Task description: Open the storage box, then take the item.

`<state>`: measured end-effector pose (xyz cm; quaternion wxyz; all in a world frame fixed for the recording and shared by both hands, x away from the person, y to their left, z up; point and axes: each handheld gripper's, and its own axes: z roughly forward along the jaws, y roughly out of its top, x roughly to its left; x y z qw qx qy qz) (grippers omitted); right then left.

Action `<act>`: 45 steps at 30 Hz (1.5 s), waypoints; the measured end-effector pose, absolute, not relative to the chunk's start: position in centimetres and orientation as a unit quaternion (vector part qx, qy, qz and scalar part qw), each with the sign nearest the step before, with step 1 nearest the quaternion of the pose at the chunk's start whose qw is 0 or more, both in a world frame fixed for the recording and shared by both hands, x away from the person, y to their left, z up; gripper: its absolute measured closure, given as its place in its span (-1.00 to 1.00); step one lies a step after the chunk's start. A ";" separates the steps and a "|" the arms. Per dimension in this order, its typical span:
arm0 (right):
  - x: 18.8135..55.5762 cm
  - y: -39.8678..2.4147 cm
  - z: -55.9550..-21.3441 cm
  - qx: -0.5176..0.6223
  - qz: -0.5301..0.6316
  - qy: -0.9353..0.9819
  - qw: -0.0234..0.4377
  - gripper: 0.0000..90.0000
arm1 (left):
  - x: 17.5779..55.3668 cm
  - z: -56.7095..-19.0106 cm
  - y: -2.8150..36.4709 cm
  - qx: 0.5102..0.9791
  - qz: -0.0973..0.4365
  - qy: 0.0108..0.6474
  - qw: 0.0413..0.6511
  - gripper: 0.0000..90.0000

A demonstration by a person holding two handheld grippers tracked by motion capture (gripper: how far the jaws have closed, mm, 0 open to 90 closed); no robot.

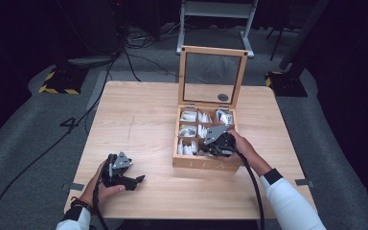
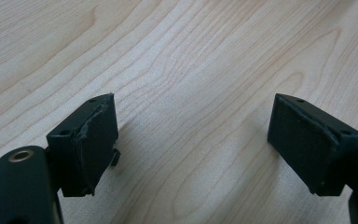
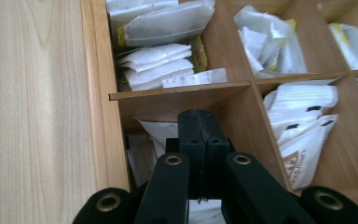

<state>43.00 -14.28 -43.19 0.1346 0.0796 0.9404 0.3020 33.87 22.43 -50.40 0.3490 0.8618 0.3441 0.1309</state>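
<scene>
A wooden box [image 1: 206,165] with several compartments stands on the table, its glass lid [image 1: 213,76] propped upright. White tea packets [image 3: 303,135] fill the compartments. My right gripper [image 3: 200,122] is shut, jaws pressed together with nothing visible between them. It hangs over the box's near-left compartment, just above a white packet [image 3: 154,133]. From above, the right gripper [image 1: 211,149] sits low over the box's front row. My left gripper [image 1: 136,181] rests near the table's front-left edge. Its jaws [image 2: 193,140] are open over bare wood, holding nothing.
The light wooden table [image 1: 139,115] is bare on its left half. Cables [image 1: 38,158] trail over the grey floor at left. A yellow-black striped base [image 1: 57,84] stands beyond the table's far-left corner, and a white frame [image 1: 215,14] behind the box.
</scene>
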 end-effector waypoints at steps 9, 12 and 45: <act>42.7 -16.3 -41.7 0.102 0.367 0.914 0.141 1.00 | 33.9 -50.4 22.4 0.862 0.131 0.344 0.349 -0.63; 42.6 -16.9 -41.4 0.111 0.383 0.906 0.145 1.00 | 33.9 -50.4 22.4 0.862 0.131 0.344 0.349 -0.63; 40.6 -22.1 -37.5 0.156 0.483 0.845 0.170 1.00 | 33.9 -50.4 22.4 0.862 0.131 0.345 0.349 -0.64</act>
